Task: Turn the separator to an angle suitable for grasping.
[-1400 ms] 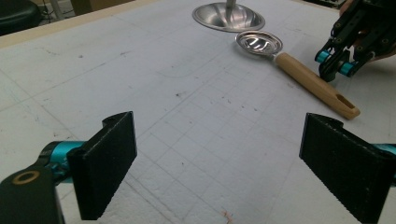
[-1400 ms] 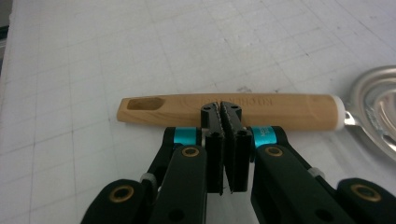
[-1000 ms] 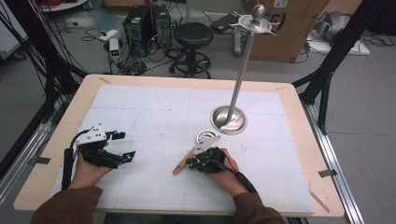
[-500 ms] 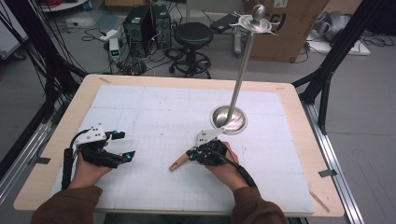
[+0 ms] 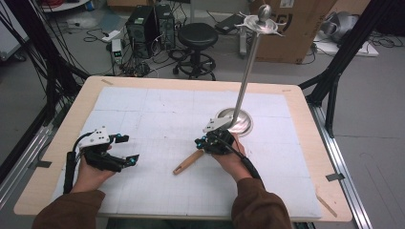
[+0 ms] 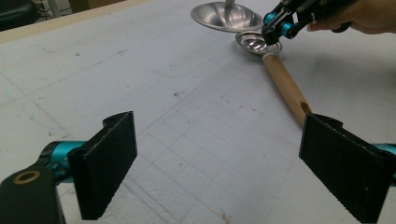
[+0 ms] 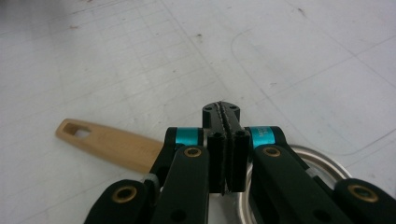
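White gridded mat (image 5: 157, 114), wooden-handled steel spoon (image 5: 188, 162)

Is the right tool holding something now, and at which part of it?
Yes. The right tool is shut on the rim of the metal bowl of the wooden-handled ladle. The handle is free. The left tool is open and holds nothing.

the right gripper (image 5: 203, 142) has its jaws pressed together over the metal end of a wooden-handled ladle (image 5: 188, 162), whose handle runs away from the jaws toward the person. just behind the jaws stands a metal stand (image 5: 241, 102) on its round base. the left gripper (image 5: 125, 149), jaws spread apart, holds nothing between them.
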The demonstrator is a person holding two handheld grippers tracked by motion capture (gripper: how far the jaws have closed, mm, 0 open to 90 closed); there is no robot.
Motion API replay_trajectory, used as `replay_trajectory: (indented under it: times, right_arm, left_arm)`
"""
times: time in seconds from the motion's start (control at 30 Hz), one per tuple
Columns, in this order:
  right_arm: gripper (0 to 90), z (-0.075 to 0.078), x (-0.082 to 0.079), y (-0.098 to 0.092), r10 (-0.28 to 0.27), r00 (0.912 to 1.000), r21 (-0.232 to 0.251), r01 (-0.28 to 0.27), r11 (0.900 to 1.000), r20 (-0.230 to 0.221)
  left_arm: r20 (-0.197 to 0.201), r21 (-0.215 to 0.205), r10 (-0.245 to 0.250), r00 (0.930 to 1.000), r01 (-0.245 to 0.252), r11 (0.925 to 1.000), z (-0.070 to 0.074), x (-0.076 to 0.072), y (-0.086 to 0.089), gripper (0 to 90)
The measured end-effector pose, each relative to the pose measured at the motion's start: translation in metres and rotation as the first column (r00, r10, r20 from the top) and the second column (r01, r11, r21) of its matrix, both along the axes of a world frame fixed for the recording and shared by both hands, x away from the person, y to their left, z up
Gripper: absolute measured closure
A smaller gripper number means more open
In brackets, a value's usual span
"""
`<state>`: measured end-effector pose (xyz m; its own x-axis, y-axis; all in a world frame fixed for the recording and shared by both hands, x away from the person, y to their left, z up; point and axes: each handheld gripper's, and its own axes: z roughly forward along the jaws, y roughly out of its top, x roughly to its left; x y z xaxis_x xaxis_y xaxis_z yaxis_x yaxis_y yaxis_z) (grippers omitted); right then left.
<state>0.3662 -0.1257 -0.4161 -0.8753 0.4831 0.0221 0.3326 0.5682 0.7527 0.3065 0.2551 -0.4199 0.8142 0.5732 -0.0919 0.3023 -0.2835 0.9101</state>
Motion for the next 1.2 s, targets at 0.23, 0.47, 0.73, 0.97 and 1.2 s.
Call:
replay_trajectory:
  times: [0.23,0.47,0.73,0.97,1.2]
  right_arm:
    - [89.3,-0.016,0.014,0.001,-0.043,0.9986,-0.051,0.042,0.998,-0.030]
    - [89.4,-0.020,0.014,0.002,-0.039,0.9982,-0.074,0.036,0.997,-0.046]
    - [89.4,-0.017,0.012,0.001,-0.045,0.9978,-0.086,0.041,0.995,-0.048]
    - [89.6,-0.021,0.015,0.003,-0.050,0.9967,-0.075,0.045,0.996,-0.064]
    - [90.0,-0.020,0.014,0.000,-0.065,0.9935,-0.075,0.058,0.995,-0.094]
  left_arm:
    - [0.000,0.005,-0.005,1.0000,0.005,1.0000,0.000,0.000,0.000,11.8]
    - [0.001,0.002,-0.005,1.0000,0.005,1.0000,0.000,0.000,-0.001,11.8]
    - [0.000,0.003,-0.011,0.9999,0.011,0.9999,-0.001,0.000,-0.002,11.9]
    - [0.000,-0.003,-0.008,1.0000,0.008,1.0000,0.000,0.000,-0.001,11.9]
    - [0.000,-0.005,-0.010,0.9999,0.010,0.9999,0.000,-0.001,-0.002,12.0]
